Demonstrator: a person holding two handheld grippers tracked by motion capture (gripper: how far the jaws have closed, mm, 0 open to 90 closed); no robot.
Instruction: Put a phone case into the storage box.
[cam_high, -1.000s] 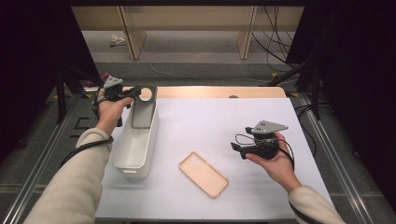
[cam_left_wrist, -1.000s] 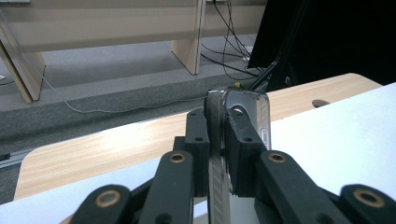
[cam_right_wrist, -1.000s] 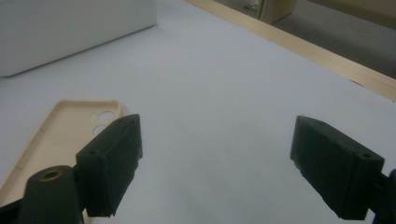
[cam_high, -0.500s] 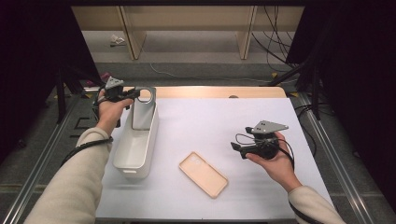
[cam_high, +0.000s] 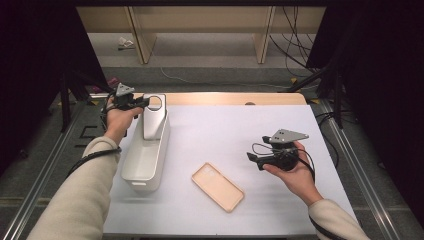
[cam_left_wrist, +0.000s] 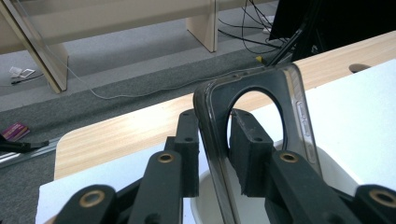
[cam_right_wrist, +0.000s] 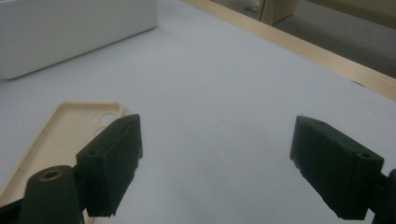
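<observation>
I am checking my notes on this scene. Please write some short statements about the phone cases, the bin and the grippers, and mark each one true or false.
1. The grey case stands upright at the far end of the white bin. True.
2. The beige case lies inside the bin. False: it lies flat on the table, beside the bin.
3. The right gripper holds the beige case. False: its jaws stand wide open with nothing between them.
4. The left gripper has the grey case's edge between its jaws, which have just been opening. True.
5. The grey case has a large round cut-out near its top. True.
</observation>
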